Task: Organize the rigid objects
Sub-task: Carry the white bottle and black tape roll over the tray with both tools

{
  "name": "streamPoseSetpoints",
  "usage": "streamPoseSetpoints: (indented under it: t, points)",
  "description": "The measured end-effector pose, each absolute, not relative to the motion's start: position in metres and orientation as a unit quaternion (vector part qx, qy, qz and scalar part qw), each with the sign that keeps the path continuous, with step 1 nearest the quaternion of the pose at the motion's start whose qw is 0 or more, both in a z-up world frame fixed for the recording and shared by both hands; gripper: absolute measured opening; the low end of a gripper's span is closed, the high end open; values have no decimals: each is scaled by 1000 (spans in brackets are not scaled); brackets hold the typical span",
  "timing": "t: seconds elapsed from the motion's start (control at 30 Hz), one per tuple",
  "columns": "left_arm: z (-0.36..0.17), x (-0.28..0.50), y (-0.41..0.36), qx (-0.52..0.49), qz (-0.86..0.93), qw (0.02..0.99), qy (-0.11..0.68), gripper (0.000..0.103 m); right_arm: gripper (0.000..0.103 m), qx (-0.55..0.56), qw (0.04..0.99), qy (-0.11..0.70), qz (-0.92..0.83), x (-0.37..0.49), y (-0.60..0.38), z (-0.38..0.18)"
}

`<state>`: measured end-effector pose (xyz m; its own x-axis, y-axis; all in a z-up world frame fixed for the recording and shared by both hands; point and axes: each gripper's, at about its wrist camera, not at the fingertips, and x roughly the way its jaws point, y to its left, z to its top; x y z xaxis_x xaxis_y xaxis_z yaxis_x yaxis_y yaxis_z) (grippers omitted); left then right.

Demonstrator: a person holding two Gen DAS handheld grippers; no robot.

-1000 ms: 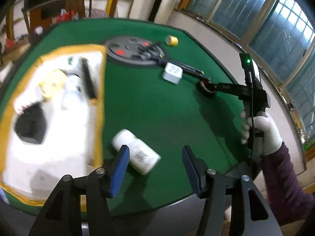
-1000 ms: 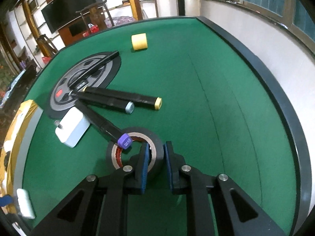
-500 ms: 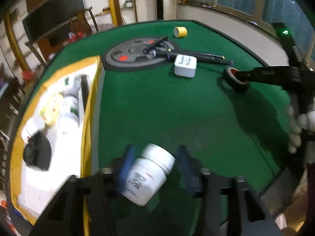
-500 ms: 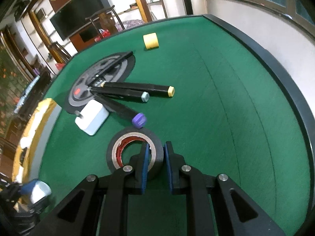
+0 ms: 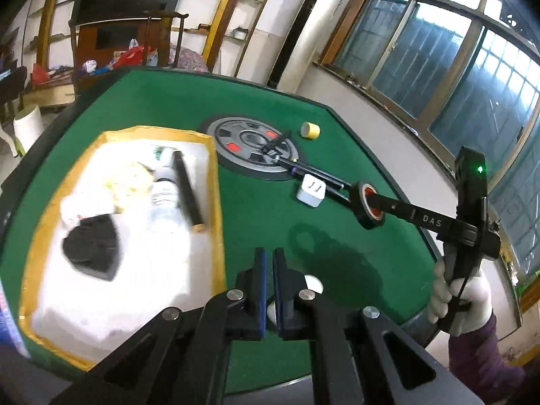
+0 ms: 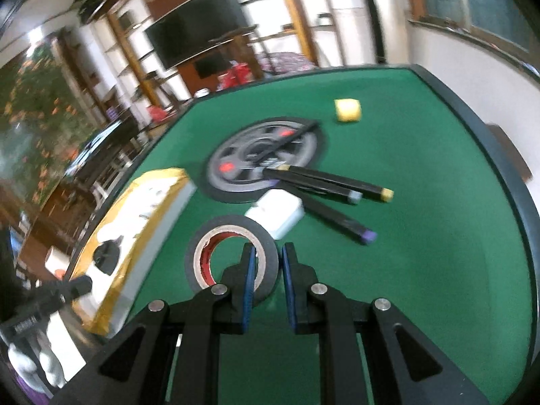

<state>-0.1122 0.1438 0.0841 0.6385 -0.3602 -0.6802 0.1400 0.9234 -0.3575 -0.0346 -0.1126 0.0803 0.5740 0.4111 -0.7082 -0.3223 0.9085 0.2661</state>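
The left gripper [image 5: 269, 263] hangs over the near part of the green bench [image 5: 263, 222], its blue jaws drawn together with only a thin slit between them and nothing pinched there. A white bottle [image 5: 312, 281] shows only in slivers underneath, behind the right jaw's arm and in the gap low between the arms; it lies below the jaws, not between the pads.

The right gripper [image 6: 266, 270] is clenched on the wall of a black tape roll [image 6: 209, 236] with a red inner core. The left jaw sits inside the ring and the right jaw outside it, so the roll juts out ahead and to the left of the pads. In the left wrist view the same roll [image 5: 366, 207] hangs on the gripper's tips above the felt, with a gloved hand [image 5: 462, 300] on the handle.

Beyond the roll lie a white charger [image 6: 275, 214], three black markers [image 6: 334, 179] fanned out from a grey round disc [image 6: 263, 157], and a yellow tape roll [image 6: 348, 109] farther back.

To the left stands a yellow-edged tray [image 5: 216, 202] with a white lining. In it lie a black pouch [image 5: 91, 253], a black marker [image 5: 187, 190] and pale things too washed out to tell.
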Motion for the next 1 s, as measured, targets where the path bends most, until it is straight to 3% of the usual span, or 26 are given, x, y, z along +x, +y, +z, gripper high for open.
streamPoseSetpoints:
  t: [0.07,0.13,0.17,0.2,0.43,0.47,0.5,0.83,1.0]
  points:
    - [83,-115,138,-112,-138,894,411,9,15,42,884,410,219,-37,-95,83]
    - [78,-117,121,-74,-154,892,419,34,15,37,882,411,228,-37,-82,83]
    - [74,-117,108,-49,-163,890,422,52,15,38,880,413,232,-37,-78,82]
    - [69,-118,95,-24,-172,889,423,60,15,39,878,416,234,-37,-75,81]
    - [17,-93,25,102,-166,866,461,60,15,41,876,425,225,-45,-85,76]
    - [11,-89,22,104,-157,864,467,53,15,43,877,424,223,-46,-89,77]
    - [9,-87,22,95,-160,862,472,43,15,44,877,423,222,-47,-91,78]
    - [49,-101,101,-84,-184,881,427,43,15,46,869,416,265,-55,-69,88]
    - [69,-116,168,-109,-114,901,403,43,15,43,851,424,308,-50,-24,94]
